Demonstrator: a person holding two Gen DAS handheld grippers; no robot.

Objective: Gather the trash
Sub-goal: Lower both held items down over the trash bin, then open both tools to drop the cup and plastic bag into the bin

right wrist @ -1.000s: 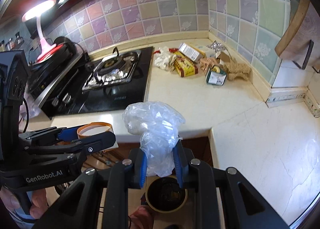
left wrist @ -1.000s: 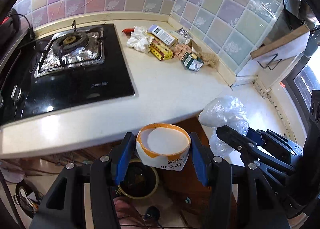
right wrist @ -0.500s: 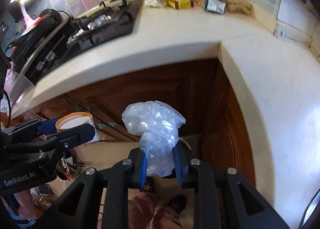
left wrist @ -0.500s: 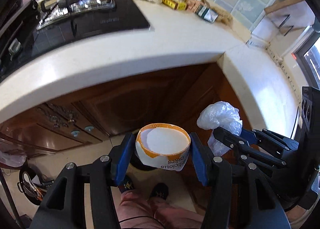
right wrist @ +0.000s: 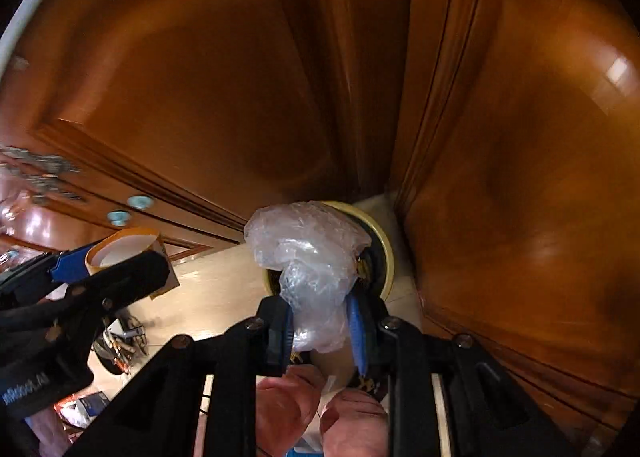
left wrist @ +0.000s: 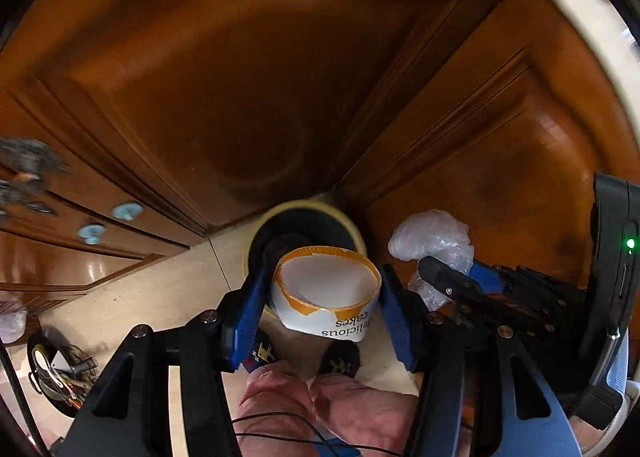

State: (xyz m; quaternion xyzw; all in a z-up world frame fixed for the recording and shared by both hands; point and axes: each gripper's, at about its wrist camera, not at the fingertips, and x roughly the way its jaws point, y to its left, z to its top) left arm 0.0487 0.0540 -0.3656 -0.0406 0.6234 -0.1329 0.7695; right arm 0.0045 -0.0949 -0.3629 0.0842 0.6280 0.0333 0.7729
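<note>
So both pieces of trash are picked up but neither is dumped yet. The big brown wooden cabinet doors [left wrist: 248, 105] fill most of both views, and down on the pale floor in the corner where they meet sits the round yellow-rimmed bin with a dark inside [left wrist: 352, 225].

The left gripper [left wrist: 326, 297] points steeply down, about half open, its blue pads clamped on the sides of a white paper cake cup with an orange rim [left wrist: 326, 289], held right over the near edge of the bin's mouth. The right gripper [right wrist: 320, 317], just to its right and also tipped steeply down, has its jaws narrow and pinched on a crumpled clear plastic bag [right wrist: 308, 253], which hangs in front of the bin opening.

Can't really tell what's already in the bin, too dark. Left to do, I reckon: let both go.
</note>
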